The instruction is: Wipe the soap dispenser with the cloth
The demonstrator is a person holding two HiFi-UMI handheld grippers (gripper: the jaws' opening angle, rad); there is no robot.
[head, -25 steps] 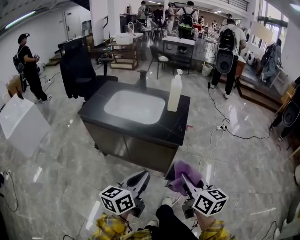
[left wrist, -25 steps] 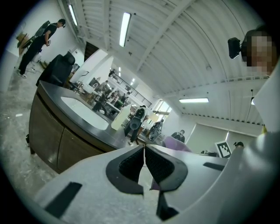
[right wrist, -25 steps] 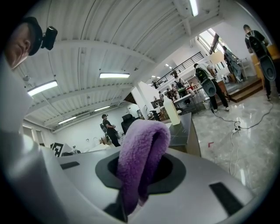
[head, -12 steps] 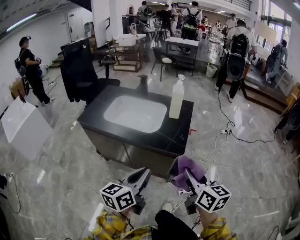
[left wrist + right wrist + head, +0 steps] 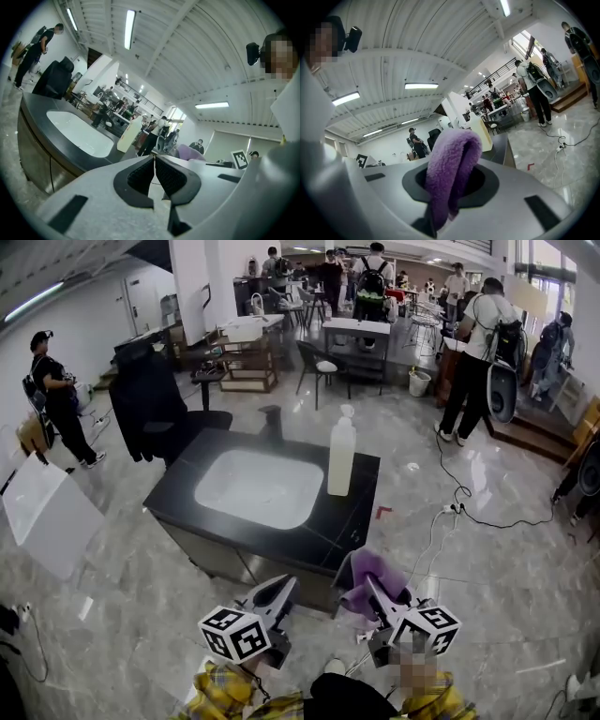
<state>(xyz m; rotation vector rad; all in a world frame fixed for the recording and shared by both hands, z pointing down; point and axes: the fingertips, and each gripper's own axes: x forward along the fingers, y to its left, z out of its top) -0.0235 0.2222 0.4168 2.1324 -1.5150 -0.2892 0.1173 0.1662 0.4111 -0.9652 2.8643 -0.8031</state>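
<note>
Nearest, the left gripper [image 5: 284, 587] is clenched shut on nothing, while the right gripper [image 5: 372, 585] beside it grasps a folded purple cloth [image 5: 354, 600] that bulges up out of its jaws. Both are held at the front edge of a black counter [image 5: 349, 521] with a white sink [image 5: 258, 486]. The soap dispenser [image 5: 341, 457] stands upright on the counter just right of the sink, well apart from the cloth.

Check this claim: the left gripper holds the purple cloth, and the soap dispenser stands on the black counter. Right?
No: the right gripper holds the purple cloth, as the right gripper view shows. The soap dispenser stands on the black counter.
</note>
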